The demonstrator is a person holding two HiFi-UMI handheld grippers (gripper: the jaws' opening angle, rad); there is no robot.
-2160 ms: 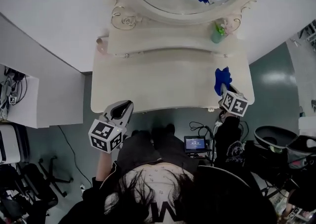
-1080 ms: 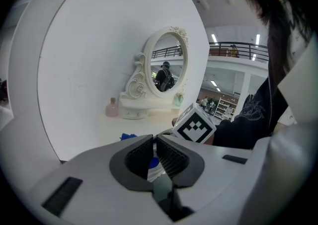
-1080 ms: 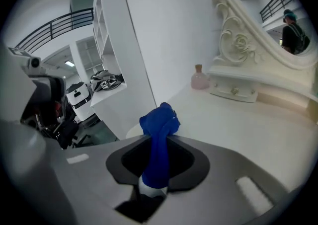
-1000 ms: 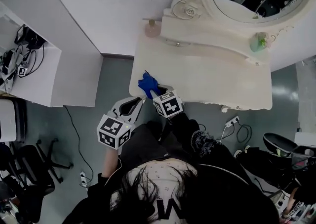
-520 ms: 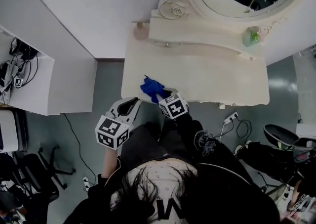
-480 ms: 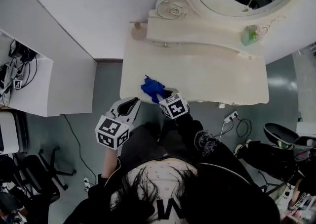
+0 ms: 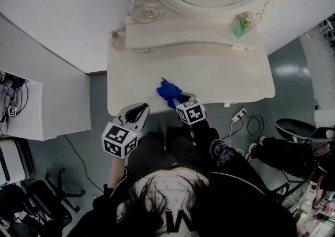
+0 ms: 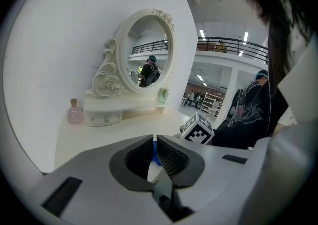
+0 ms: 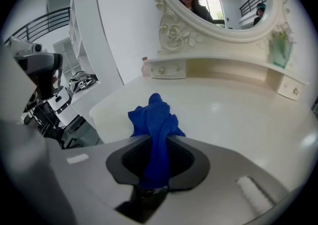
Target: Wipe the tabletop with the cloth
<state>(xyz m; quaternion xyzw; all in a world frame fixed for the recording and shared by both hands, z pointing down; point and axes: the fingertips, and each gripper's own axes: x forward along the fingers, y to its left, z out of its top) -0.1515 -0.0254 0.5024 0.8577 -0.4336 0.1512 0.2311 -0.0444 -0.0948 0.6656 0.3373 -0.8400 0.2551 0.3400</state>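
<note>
The right claw (image 7: 181,100) grips the blue cloth (image 7: 168,91), whose bunched end sits on the bench (image 7: 225,76) just ahead of it, near the front edge. Most of the bare top lies to its right. The left claw (image 7: 137,111), closed on nothing, hangs off that edge.

"W" on headwear (image 7: 173,223) (nothing else legible)

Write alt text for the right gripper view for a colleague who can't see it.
The right gripper is shut on a bunched blue cloth, which pokes forward over a cream tabletop. Behind stand an ornate oval mirror and a small pink bottle.
</note>
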